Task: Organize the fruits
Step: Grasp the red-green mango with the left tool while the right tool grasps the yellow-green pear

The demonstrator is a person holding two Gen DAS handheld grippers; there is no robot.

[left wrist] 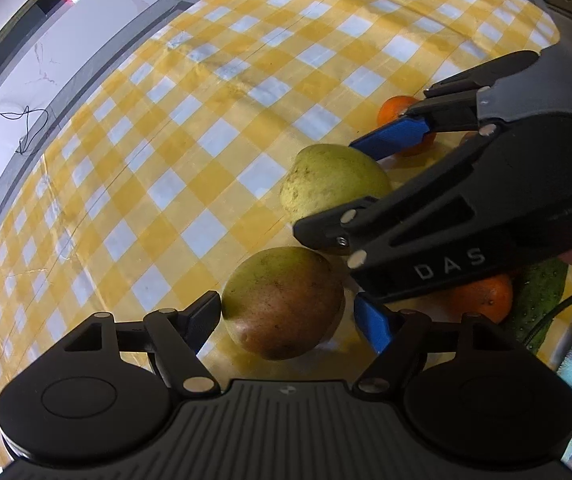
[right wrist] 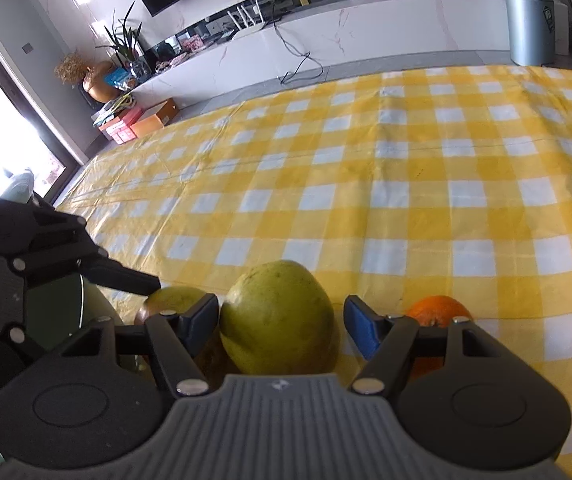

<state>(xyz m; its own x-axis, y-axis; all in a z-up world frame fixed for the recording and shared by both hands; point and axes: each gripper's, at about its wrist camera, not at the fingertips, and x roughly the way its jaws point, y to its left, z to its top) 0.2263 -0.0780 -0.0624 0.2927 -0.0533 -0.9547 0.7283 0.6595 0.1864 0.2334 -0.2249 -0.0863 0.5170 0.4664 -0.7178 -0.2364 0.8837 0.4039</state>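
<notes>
Left wrist fisheye looks steeply down, close over the yellow-and-white checked tablecloth (left wrist: 190, 128). Right wrist fisheye sits lower, angled shallower across the cloth toward a white marble-look counter (right wrist: 365, 36). Both share the green pear-shaped fruit (left wrist: 331, 180) (right wrist: 278, 316) and cloth.

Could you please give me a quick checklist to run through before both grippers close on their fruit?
1. Left gripper straddles the reddish-green mango: ok.
2. Right gripper straddles the green mango: ok.
3. Left pads pressing fruit: not ok, gap on the blue side.
4. Right pads pressing fruit: not ok, gap on the blue side.
5. Orange outside the right jaws: ok.
6. Destination for the fruit in view: cannot tell.
</notes>
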